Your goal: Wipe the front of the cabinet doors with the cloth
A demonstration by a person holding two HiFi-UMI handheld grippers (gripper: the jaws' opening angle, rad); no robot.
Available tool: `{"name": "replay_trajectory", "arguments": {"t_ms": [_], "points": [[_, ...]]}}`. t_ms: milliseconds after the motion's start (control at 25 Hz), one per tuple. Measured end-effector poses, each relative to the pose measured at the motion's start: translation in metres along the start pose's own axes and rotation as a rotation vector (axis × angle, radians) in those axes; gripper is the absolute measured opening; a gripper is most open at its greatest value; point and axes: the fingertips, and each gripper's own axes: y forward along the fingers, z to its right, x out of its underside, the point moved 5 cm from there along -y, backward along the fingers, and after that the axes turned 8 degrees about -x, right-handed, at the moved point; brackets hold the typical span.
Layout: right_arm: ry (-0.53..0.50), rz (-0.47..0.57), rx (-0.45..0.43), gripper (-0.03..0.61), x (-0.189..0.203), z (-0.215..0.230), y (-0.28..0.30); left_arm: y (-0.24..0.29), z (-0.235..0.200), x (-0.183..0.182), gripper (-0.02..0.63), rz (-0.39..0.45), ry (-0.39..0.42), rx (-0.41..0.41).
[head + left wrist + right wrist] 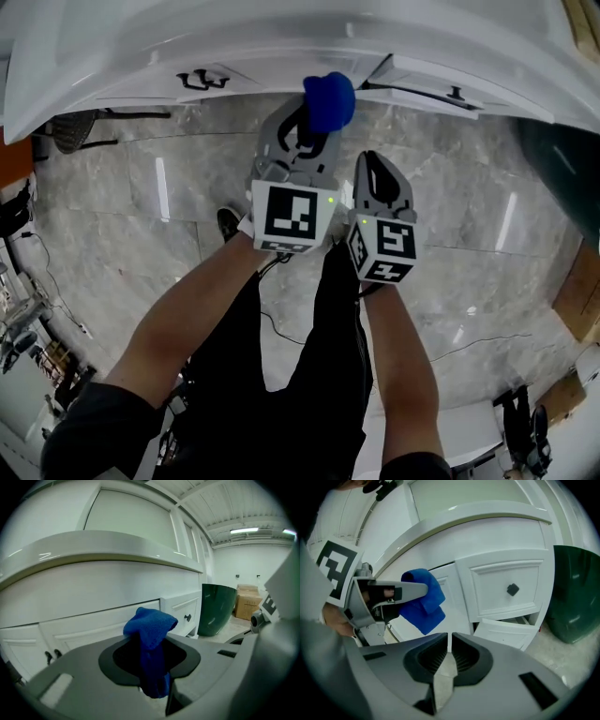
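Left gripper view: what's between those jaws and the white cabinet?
Only the blue cloth, pinched in the left gripper and bunched before the cabinet front; the left gripper view shows nothing else there.

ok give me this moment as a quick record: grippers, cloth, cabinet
left gripper: fingers shut on the blue cloth, pointed at the white cabinet
right gripper: fingers together, nothing between them, beside the left one
blue cloth: bunched, sticking out past the fingertips
cloth touching cabinet: cannot tell
white cabinet: panelled fronts, one with a dark knob
floor: grey, glossy
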Motion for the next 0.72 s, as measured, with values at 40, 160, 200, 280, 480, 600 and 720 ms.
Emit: {"name": "replay_trajectory", "arguments": {"t_ms": [40,160,200,280,480,600,720], "points": [[-0.003,-0.006,-0.012,0.029,0.001,-0.01,0.008,-0.006,-0.016,0.008,0.107,-0.018,-0.002,-0.016],[-0.004,-0.026,-0.045,0.029,0.005,-0.043,0.033,-0.021,-0.069,0.034,0.107,-0.07,0.007,-0.066],[0.0,-0.03,-0.053,0.029,0.007,-0.054,0.041,-0.024,-0.087,0.044,0.107,-0.088,0.014,-0.085],[0.013,-0.037,-0.069,0.029,0.012,-0.075,0.056,-0.025,-0.12,0.063,0.107,-0.127,0.032,-0.125],[0.021,-0.071,-0.128,0.029,0.024,-0.115,0.075,-0.015,-0.155,0.081,0.107,-0.15,0.031,-0.171],[0.011,-0.096,-0.148,0.029,0.03,-0.117,0.072,-0.009,-0.147,0.079,0.107,-0.149,0.01,-0.19],[0.009,-0.103,-0.135,0.029,0.033,-0.1,0.065,-0.001,-0.141,0.079,0.107,-0.159,-0.019,-0.221]]}}
